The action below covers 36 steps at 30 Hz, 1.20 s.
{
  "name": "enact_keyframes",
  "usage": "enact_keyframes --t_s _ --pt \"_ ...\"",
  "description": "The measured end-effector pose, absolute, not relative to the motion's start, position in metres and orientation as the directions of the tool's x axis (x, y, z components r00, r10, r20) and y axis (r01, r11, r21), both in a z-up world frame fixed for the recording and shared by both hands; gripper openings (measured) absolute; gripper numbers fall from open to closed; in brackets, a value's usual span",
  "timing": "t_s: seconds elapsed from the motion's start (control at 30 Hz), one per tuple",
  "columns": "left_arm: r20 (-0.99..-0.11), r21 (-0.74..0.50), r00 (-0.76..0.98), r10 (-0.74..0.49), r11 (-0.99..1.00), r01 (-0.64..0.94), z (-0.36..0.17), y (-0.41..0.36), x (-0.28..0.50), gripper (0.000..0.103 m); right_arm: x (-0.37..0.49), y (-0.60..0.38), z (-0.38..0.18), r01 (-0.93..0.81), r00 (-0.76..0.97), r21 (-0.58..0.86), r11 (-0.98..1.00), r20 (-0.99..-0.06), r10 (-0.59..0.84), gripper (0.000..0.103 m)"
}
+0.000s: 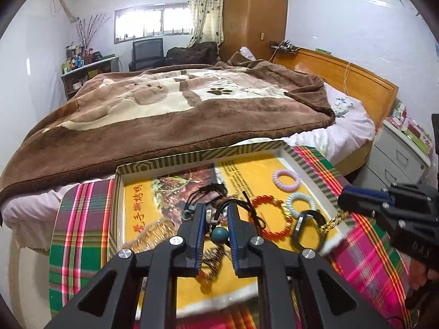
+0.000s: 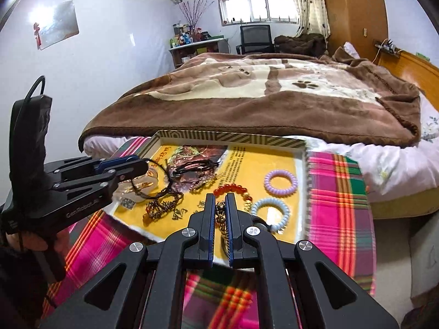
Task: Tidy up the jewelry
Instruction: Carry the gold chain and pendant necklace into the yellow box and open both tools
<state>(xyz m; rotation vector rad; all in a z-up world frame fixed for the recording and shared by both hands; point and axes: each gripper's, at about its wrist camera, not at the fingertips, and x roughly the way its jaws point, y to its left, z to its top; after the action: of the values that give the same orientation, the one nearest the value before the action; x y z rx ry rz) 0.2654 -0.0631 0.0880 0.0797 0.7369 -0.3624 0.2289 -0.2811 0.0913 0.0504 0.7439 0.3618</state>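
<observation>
A shallow box lid (image 1: 192, 159) with a yellow printed floor holds the jewelry. My left gripper (image 1: 216, 213) is shut on a black cord necklace with a teal bead (image 1: 219, 235) hanging between its fingers; it also shows in the right wrist view (image 2: 137, 168). My right gripper (image 2: 220, 205) is shut on a gold chain (image 2: 222, 219); in the left wrist view (image 1: 343, 200) the chain (image 1: 333, 221) hangs from it. A red bead bracelet (image 1: 271, 233), a purple coil hair tie (image 1: 286, 180) and a pale blue one (image 1: 300, 203) lie in the lid.
The lid rests on a plaid cloth (image 1: 79, 213) in front of a bed with a brown blanket (image 1: 164, 115). A black carabiner-like ring (image 1: 306, 230) and a brown beaded bracelet (image 2: 162, 205) also lie in the lid. A grey drawer cabinet (image 1: 400, 159) stands at the right.
</observation>
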Motion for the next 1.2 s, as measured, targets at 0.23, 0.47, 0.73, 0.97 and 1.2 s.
enact_keyframes --t_s 0.23,0.47,0.73,0.97,1.2 --pt "-0.695 -0.080 0.648 -0.313 0.928 0.363 0.070 -0.068 0.294 0.016 0.248 -0.262 0.076 -0.337 0.628 0.216 0.916 -0.673 0.390 0.006" --pt "-0.725 -0.095 0.611 -0.319 0.924 0.370 0.053 -0.075 0.311 0.016 0.258 -0.243 0.050 -0.369 0.560 0.252 0.895 -0.708 0.430 0.006" --pt "-0.754 -0.114 0.577 -0.313 0.928 0.355 0.038 -0.074 0.323 0.017 0.260 -0.237 0.031 -0.373 0.523 0.239 0.896 -0.744 0.416 0.007" --pt "-0.774 -0.099 0.562 -0.293 0.932 0.350 0.029 -0.082 0.324 0.017 0.261 -0.232 0.026 -0.380 0.519 0.210 0.901 -0.758 0.395 0.007" --pt "-0.781 -0.091 0.560 -0.279 0.936 0.339 0.028 -0.081 0.326 0.039 0.260 -0.236 0.026 -0.370 0.535 0.190 0.909 -0.757 0.375 0.017"
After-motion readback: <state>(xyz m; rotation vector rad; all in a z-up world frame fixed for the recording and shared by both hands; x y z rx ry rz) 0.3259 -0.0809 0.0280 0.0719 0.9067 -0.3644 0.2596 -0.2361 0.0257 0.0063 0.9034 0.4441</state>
